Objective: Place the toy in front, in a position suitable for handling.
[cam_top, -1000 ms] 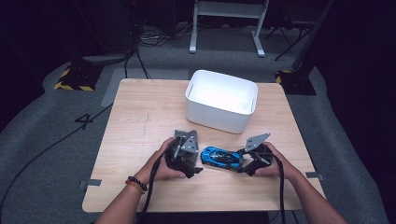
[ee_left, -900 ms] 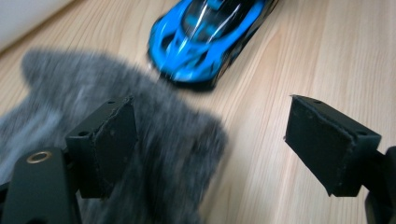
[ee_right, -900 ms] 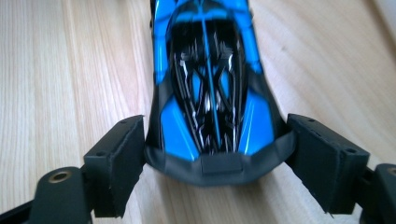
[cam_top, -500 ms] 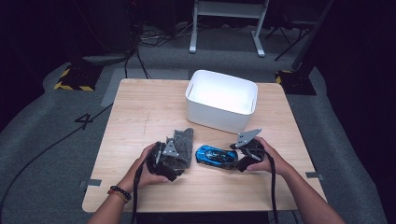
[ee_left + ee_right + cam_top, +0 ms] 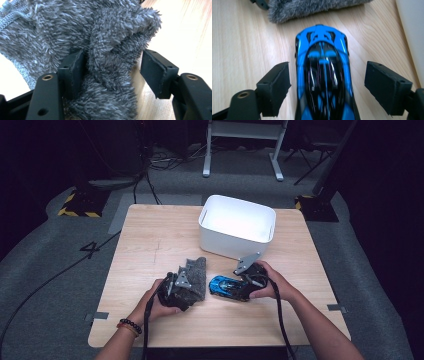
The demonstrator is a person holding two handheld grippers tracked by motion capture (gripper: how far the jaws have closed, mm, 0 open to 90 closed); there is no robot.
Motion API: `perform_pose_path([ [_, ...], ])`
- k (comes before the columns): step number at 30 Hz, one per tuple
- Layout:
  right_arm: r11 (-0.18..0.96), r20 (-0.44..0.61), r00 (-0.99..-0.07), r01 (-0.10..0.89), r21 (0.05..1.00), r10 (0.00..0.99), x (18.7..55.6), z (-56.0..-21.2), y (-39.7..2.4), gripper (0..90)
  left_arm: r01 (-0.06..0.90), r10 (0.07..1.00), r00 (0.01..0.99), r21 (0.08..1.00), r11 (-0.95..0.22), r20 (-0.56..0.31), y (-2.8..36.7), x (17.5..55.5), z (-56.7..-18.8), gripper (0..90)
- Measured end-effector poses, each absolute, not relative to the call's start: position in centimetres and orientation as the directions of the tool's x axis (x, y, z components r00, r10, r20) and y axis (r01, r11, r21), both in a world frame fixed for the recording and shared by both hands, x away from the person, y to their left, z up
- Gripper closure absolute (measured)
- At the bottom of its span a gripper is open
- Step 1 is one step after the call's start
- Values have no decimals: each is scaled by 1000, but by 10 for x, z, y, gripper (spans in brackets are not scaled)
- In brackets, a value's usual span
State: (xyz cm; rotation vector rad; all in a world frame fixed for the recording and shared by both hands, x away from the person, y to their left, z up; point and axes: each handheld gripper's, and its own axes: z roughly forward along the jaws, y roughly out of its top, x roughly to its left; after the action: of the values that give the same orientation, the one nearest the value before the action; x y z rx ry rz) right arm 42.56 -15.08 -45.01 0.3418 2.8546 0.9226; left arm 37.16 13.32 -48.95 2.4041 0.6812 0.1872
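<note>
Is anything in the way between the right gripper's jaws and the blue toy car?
Nothing visible. The blue toy car already sits between the open jaws of the right gripper, with bare gaps on both sides. The grey fuzzy cloth lies on the table beyond the car's far end, and the white bin stands off to one side.

The cloth [image 5: 192,280] lies left of the toy car [image 5: 225,285], before the bin [image 5: 237,226].

One readable mark is seen: a dark "4" [image 5: 88,249] laid on the grey floor [image 5: 45,285], just left of the wooden table [image 5: 150,240]. No text, label or brand can be read on anything lying on the table.
</note>
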Motion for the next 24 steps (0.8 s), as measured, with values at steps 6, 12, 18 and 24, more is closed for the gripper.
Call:
perform_pose_path([
  [6, 821, -34, -971, 182, 541, 238, 431, -461, -125, 217, 422, 511, 859, 608, -673, -30, 130, 370, -492, 246],
  [12, 861, -54, -967, 194, 470, 248, 436, -468, -104, 209, 416, 506, 862, 605, -679, -24, 129, 369, -492, 226],
  [18, 889, -47, -967, 212, 407, 252, 440, -475, -92, 211, 419, 505, 862, 610, -673, -35, 129, 370, -492, 208],
  [24, 885, -10, -962, 247, 395, 273, 445, -477, -85, 230, 421, 507, 861, 623, -659, -46, 130, 370, -493, 204],
])
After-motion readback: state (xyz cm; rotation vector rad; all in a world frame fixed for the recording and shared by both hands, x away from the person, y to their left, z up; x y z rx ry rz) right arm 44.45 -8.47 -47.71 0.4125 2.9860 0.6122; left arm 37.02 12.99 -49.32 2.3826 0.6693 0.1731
